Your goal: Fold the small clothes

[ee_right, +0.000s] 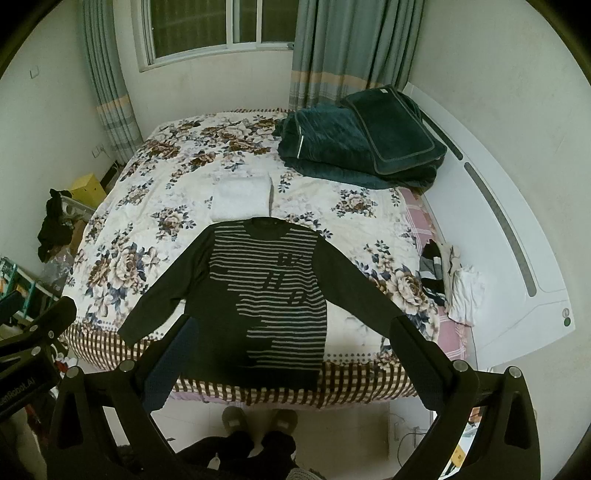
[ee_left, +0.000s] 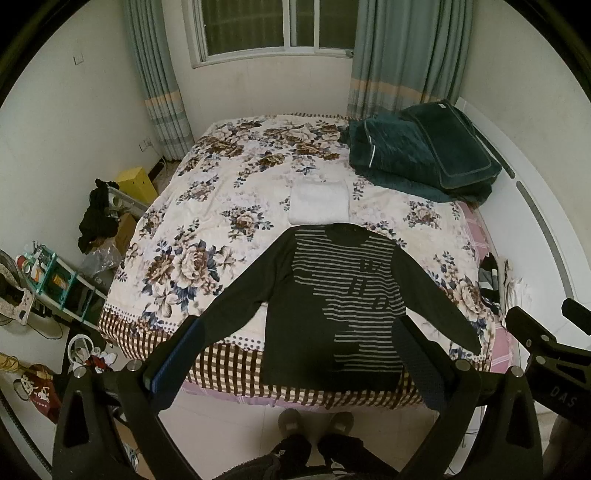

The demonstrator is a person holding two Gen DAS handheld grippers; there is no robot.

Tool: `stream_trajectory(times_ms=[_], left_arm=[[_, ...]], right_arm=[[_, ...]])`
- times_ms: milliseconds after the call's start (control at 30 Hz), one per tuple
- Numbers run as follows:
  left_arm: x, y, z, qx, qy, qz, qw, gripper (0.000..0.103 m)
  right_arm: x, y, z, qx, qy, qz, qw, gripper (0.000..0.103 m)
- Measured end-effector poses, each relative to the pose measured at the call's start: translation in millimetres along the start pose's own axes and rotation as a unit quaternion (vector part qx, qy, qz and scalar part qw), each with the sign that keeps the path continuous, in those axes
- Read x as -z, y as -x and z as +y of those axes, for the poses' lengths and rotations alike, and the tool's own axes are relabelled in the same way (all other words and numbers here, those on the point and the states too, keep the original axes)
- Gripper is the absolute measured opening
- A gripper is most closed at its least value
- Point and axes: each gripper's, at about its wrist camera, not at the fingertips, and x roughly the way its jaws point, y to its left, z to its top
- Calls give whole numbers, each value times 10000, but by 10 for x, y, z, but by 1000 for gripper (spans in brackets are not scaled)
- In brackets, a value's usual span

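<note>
The dark striped sweater (ee_left: 332,291) lies flat on the bed (ee_left: 207,236), front up, collar pointing toward the window (ee_left: 280,26) and hem hanging just over the bed's near edge. Both long sleeves are spread out and angled down toward that near edge, one on each side of the body. Pale horizontal stripes cross the chest, broken by a dark patch on the sweater's left half as seen here.

Just beyond the sweater's collar sits a folded white towel (ee_left: 319,201), nearly touching the neckline. Farther from the sweater, near the headboard side, a stack of dark green blankets (ee_left: 421,151) is piled up. Beside the sweater's right-hand sleeve, at the bed's edge, there's a small heap of clothes (ee_right: 450,284), black-and-white stripes mixed with white fabric.

The left gripper (ee_left: 299,363) hangs over the sweater's hem, jaws spread wide, nothing between them. The right gripper (ee_right: 291,363) is the same story: wide apart above the hem, gripping nothing, its fingers framing the lower half of the sweater. Neither one touches the cloth.

Below the sweater's hem, on the tiled floor, the person's slippers (ee_left: 314,424) show, toes toward the bed. Green curtains (ee_left: 159,74) flank the window beyond the bed.
</note>
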Motion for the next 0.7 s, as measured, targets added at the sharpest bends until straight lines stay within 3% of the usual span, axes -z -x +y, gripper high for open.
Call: stream_trajectory(times_ms=[700], left_arm=[[-58, 11, -7, 3, 1, -34, 10000, 103]], right_arm=[[-16, 36, 4, -4, -4, -23, 10000, 103]])
